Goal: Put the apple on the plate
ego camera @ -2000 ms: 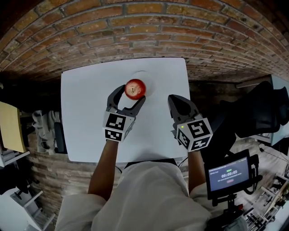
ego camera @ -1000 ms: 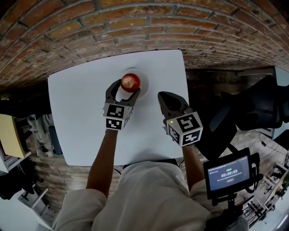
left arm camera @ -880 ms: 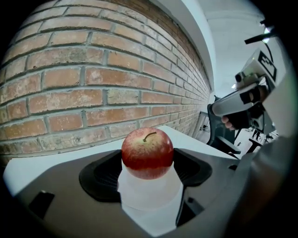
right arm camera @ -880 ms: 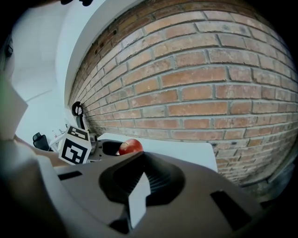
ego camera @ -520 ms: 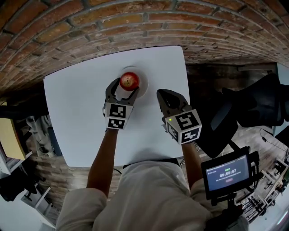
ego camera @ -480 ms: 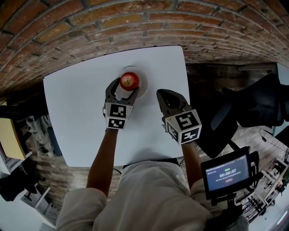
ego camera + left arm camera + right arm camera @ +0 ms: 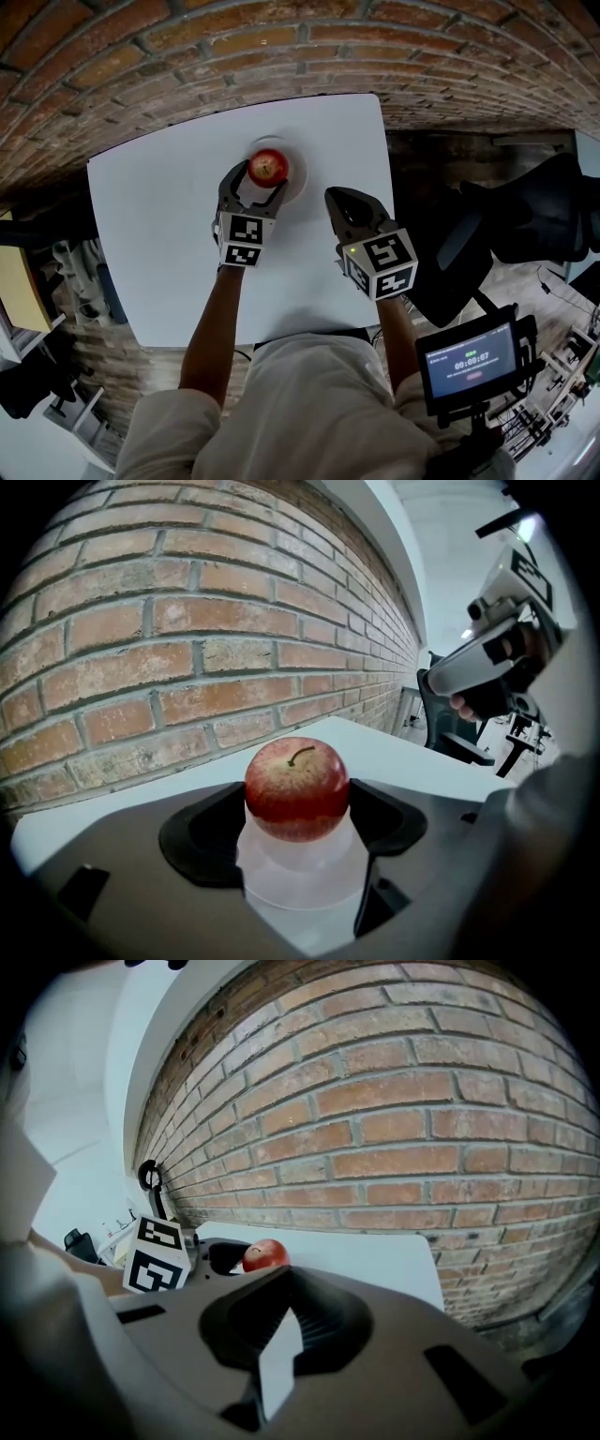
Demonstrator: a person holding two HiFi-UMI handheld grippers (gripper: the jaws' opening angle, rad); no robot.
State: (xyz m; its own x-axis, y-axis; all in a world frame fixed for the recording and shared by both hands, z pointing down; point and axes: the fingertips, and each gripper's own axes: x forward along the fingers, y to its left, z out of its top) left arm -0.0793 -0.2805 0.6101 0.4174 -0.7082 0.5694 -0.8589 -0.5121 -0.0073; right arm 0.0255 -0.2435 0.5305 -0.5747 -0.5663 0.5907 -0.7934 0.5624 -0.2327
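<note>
Between the jaws of the left gripper (image 7: 298,808) sits the red apple (image 7: 296,785), pinched on both sides, just over the white plate (image 7: 302,892) (touching it or not, I can't tell). Off to its right, the right gripper (image 7: 341,201) hangs over the white table (image 7: 159,244), jaws together, empty.

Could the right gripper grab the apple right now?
Probably not. The left gripper has its jaws on both sides of the apple over the plate, so there's little room to grab. The right gripper sits off to the side, jaws together, though the table between looks free.
</note>
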